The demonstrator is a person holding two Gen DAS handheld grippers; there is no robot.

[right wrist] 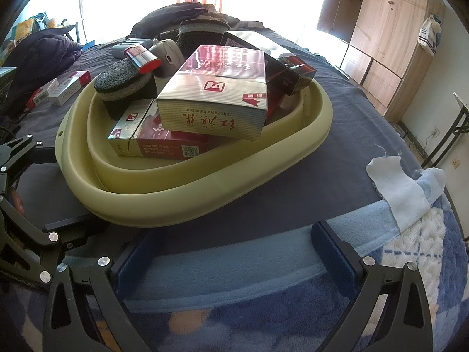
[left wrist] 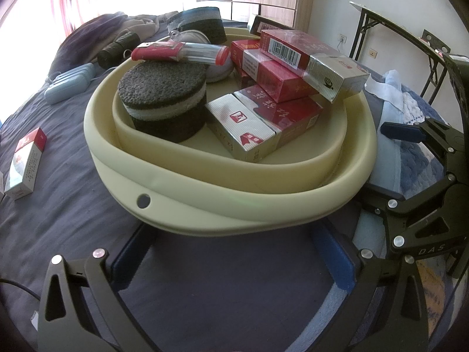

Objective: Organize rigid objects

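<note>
Sunlight floods the bedroom window behind a dark blue bedspread, where a pale green basin sits piled with goods. Inside it lie red and silver cigarette cartons, a round dark sponge and a red lighter resting on the sponge. Another carton lies on the sheet, well apart from the basin. Both the left gripper and right gripper hang just before the rim, fingers spread wide, grasping nothing.

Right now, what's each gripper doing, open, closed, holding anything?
Left gripper: open, empty, at the basin's near rim.
Right gripper: open, empty, over the blanket.
</note>
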